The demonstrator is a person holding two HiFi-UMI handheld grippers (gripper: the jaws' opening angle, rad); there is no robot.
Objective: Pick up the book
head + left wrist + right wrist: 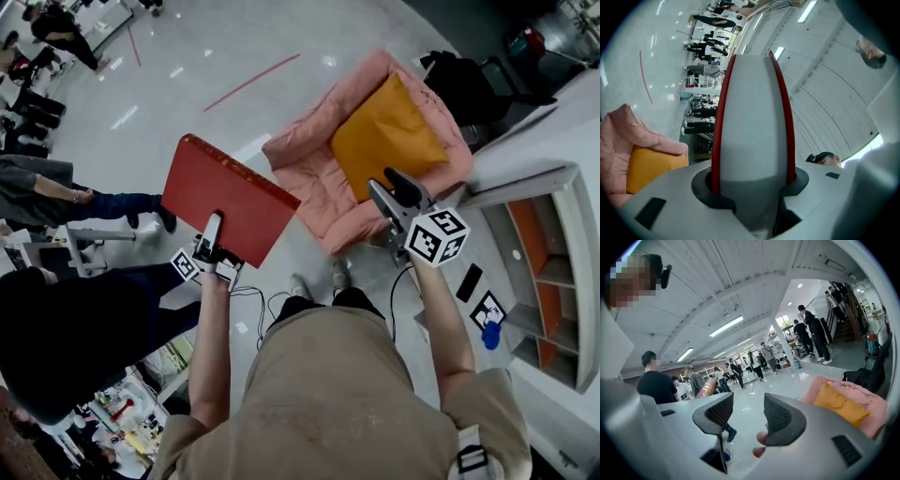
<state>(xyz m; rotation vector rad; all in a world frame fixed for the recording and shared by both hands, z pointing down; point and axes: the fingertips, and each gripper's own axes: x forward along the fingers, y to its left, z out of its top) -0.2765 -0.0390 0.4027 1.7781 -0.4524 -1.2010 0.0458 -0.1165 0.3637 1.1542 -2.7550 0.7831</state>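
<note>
we are clamping the left gripper [214, 231] on the book [223, 184], which is stretching away from the fingers; right gripper [395, 188] is gaping empty.

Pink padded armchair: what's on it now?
A mustard-orange square cushion lies on the pink armchair, covering its seat. The red hardcover book is held aloft in the left gripper.

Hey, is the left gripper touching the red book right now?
Touching. The left gripper has the red book wedged between its jaws: its own view shows the red covers pressed against both sides. The head view shows the book held in the air.
</note>
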